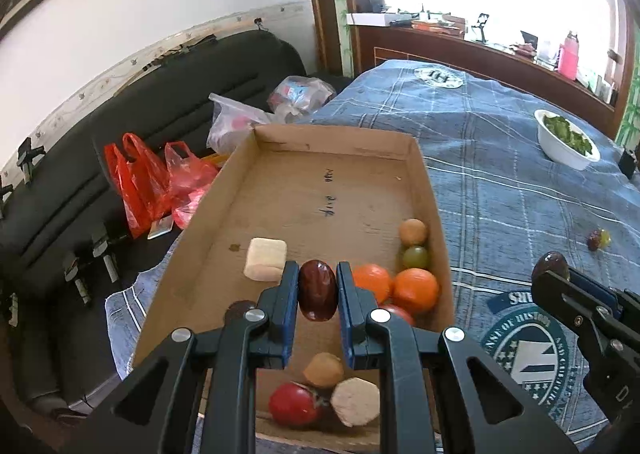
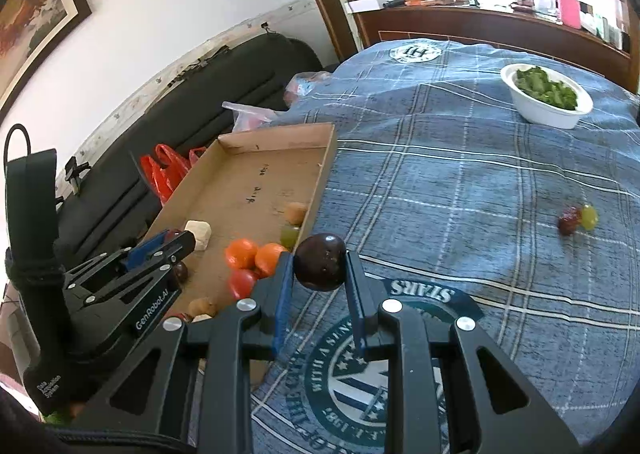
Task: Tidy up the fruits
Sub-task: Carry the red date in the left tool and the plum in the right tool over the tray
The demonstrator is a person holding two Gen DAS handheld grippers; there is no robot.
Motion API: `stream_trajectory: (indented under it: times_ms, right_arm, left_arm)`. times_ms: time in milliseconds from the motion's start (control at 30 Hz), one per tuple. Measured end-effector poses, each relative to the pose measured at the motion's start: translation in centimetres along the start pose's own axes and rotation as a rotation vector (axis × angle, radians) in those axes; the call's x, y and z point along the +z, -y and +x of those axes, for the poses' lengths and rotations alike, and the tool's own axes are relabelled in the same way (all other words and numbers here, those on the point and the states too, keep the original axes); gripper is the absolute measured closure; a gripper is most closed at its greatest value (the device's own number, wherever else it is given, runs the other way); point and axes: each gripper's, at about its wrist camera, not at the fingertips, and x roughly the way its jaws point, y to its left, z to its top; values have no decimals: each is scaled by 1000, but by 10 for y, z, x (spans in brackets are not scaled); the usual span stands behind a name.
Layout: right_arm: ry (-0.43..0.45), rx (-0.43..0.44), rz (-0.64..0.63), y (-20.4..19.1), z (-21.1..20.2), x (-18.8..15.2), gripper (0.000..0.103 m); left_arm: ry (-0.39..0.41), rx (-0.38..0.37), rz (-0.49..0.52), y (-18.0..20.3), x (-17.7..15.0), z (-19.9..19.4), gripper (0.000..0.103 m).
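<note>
My left gripper (image 1: 318,286) is shut on a dark red date (image 1: 317,296) above the cardboard tray (image 1: 344,142). In the tray lie two oranges (image 1: 415,289), a green grape (image 1: 416,257), a tan fruit (image 1: 413,231), a tomato (image 1: 294,404) and pale chunks (image 1: 265,264). My right gripper (image 2: 319,268) is shut on a dark round plum (image 2: 320,262) over the blue cloth, just right of the tray's (image 2: 324,170) near wall. Two loose grapes (image 2: 579,219), one red and one yellow-green, rest on the cloth far right.
A white bowl of greens (image 2: 546,95) stands at the back right of the blue checked cloth (image 2: 460,182). Red plastic bags (image 1: 140,186) and clear bags (image 1: 236,122) lie on the black sofa (image 1: 120,142) left of the tray. A cluttered wooden sill (image 1: 480,46) runs behind.
</note>
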Motion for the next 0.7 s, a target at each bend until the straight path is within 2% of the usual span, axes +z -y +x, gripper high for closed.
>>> stream_trajectory:
  times_ms: [367,700]
  right_arm:
    - [-31,30,-17,-14,28,15,75]
    - [-48,59,-45,-26,54,32,75]
  left_arm:
    - [-41,18,-46,-25,11,20,86]
    - [-34,60,-45,-36,20,29,86]
